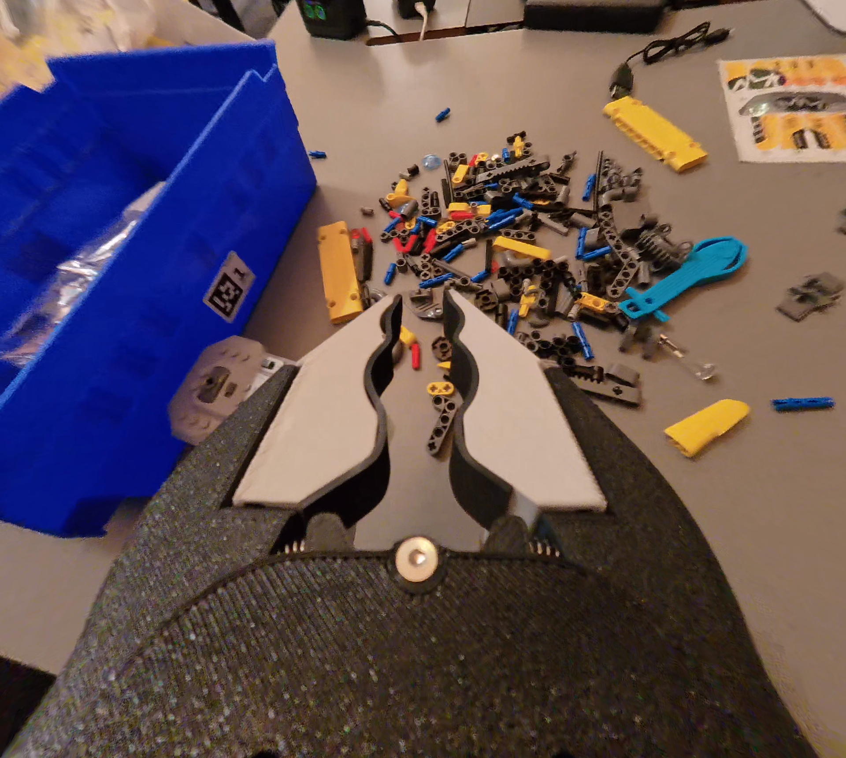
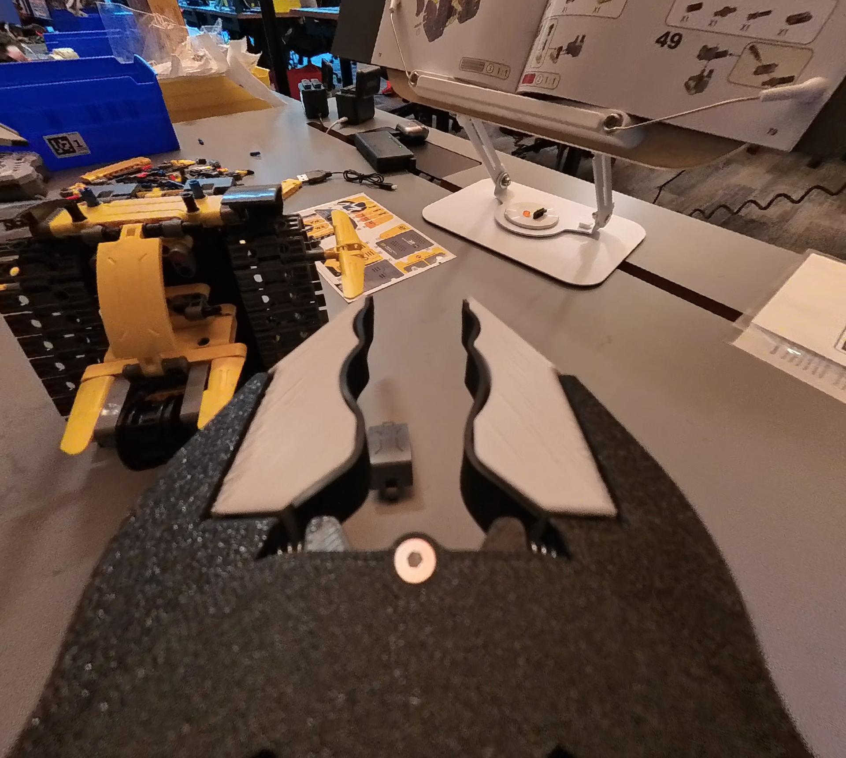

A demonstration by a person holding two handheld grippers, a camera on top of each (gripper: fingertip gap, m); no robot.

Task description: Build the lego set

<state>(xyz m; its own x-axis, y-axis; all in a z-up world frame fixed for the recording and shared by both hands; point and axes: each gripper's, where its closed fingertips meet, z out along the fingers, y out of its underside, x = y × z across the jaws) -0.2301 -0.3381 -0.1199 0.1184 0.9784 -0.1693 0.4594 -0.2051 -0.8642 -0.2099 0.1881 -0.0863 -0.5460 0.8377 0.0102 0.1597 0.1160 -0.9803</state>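
Note:
My left gripper is open with a narrow gap and holds nothing. It hovers low over the near edge of a pile of small building parts on the grey table. A yellow two-hole piece, a black beam and a red pin lie on the table between its fingers. My right gripper is open wide above the table. A small grey piece sits between its fingers near the left one; I cannot tell if they touch. A yellow and black tracked model stands just to its left.
A blue bin stands at the left, with a grey motor block beside it. A teal tool and yellow panels lie around the pile. A sticker sheet and a booklet on a white stand are ahead right. Some 55 cm of space lies between my two pairs of fingers.

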